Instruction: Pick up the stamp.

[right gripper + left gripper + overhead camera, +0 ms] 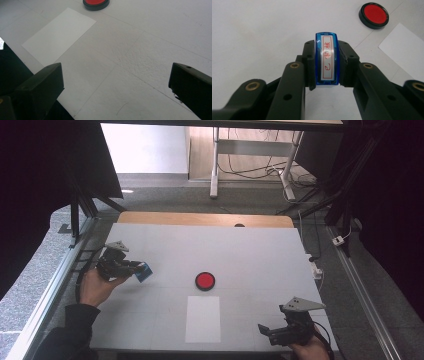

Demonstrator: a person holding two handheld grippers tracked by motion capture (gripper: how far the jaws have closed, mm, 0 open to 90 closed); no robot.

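left hand-held gripper point(131, 268) is clenched on the blue translucent plastic stamp with a white label and red characters point(327, 60), held just off the table at about 9 o'clock from the round black ink pad with a red centre point(205, 281). pickup looks done; inking on the pad and pressing onto the white rectangular paper sheet point(203, 318) at 6 o'clock of the pad look still to do, paper shows no mark. right hand-held gripper point(272, 332) sits released at roughly 4 o'clock, jaws wide with nothing between them. white matte table point(250, 255) with faint seam lines, wooden edge at 12 o'clock. beyond: grey carpet, desk legs, loose cables, dark frame rails either side.
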